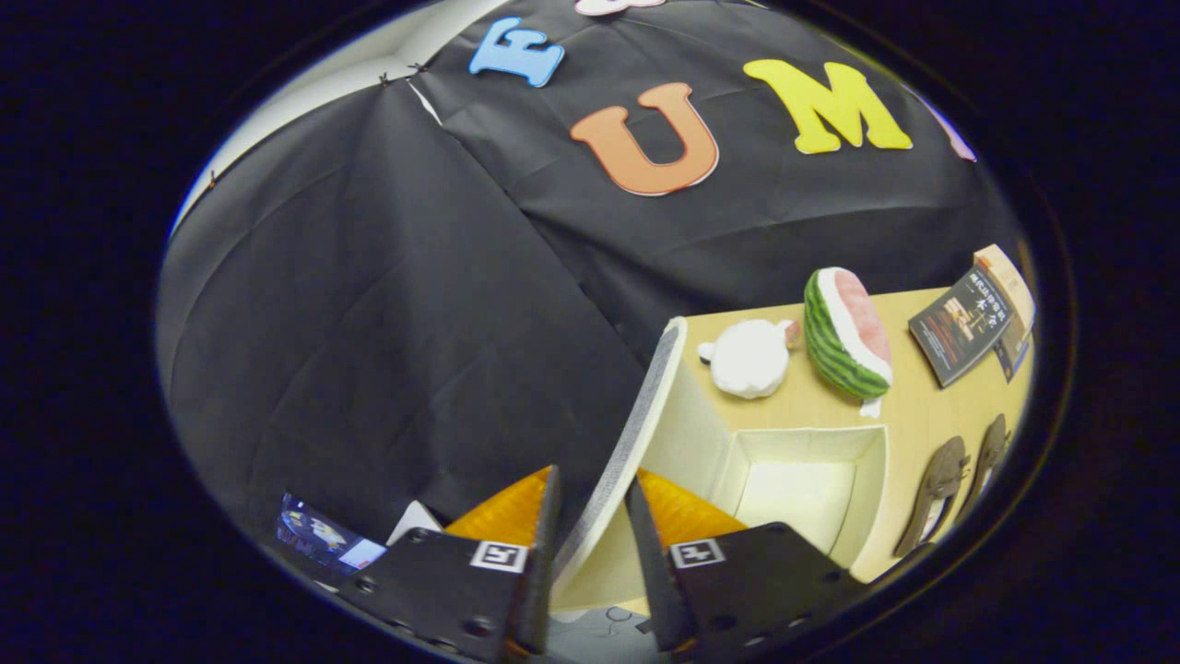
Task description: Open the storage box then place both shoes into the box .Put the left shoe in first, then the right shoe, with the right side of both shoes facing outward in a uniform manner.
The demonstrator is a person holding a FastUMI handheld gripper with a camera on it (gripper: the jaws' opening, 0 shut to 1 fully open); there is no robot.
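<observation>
The white storage box (793, 484) stands open on the wooden table, its hollow inside bare. Its lid (636, 433) is swung up on edge, running from between my fingers away toward the cloth wall. My gripper (590, 503) holds the lid's near end, one finger on each face of it, so it is shut on the lid. Two brown shoes (940, 484) lie side by side on the table just past the box's far side, soles toward the table edge.
A watermelon-slice toy (848, 332) and a white plush toy (749, 358) sit on the table (931, 406) behind the box. A dark booklet (963, 323) lies further off by the table's end. Black cloth walls close the booth. A small screen (323, 539) glows low beside my finger.
</observation>
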